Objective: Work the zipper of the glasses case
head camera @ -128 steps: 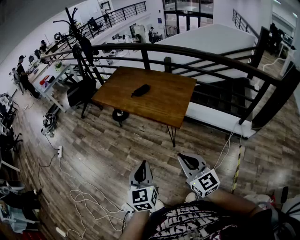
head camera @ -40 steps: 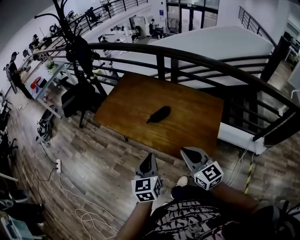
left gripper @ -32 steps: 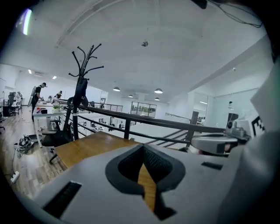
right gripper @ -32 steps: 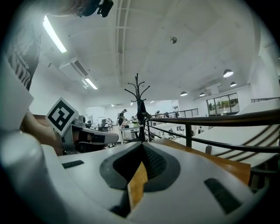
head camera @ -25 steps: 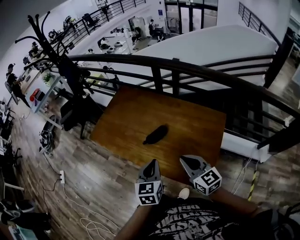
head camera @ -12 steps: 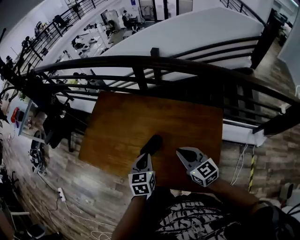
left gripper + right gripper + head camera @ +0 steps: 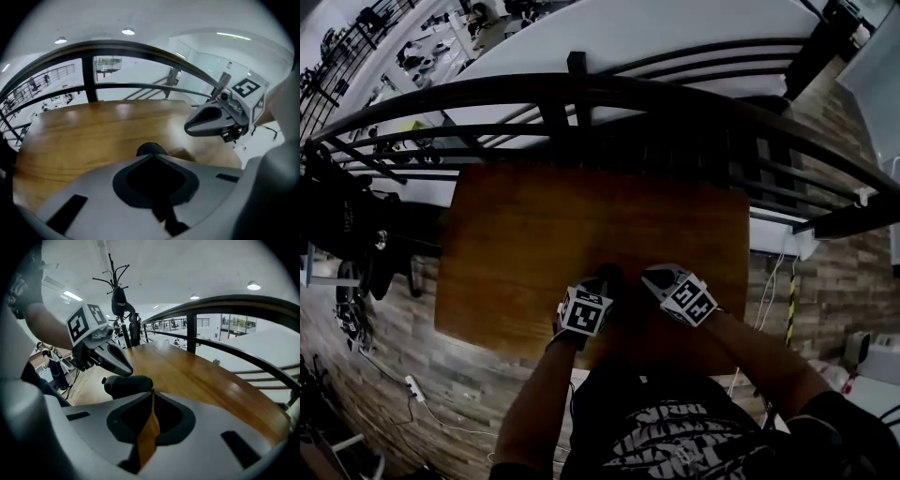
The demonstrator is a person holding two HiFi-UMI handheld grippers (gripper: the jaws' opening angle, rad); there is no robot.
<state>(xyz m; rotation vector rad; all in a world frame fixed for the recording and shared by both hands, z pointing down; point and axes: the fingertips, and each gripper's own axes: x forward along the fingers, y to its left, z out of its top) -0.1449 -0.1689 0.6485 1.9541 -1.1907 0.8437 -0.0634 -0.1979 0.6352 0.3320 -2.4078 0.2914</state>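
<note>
The black glasses case (image 7: 609, 275) lies on the wooden table (image 7: 525, 234) near its front edge, with the zipper too small to make out. My left gripper (image 7: 602, 283) hovers right at the case's near end, jaws together and empty; in the left gripper view the case (image 7: 150, 149) peeks out just past the tips (image 7: 152, 157). My right gripper (image 7: 650, 275) hangs a little to the right of the case, shut with nothing in it. From the right gripper view the case (image 7: 127, 384) lies left of the tips (image 7: 152, 391), under the left gripper (image 7: 110, 361).
A black metal railing (image 7: 581, 89) curves round the table's far and right sides, with a lower floor beyond it. A dark coat stand (image 7: 337, 216) is left of the table. A power strip (image 7: 411, 384) and cables lie on the wood floor.
The view has closed in on the table. Both grippers have come forward from over the floor to above the table's front part, ending at the case.
</note>
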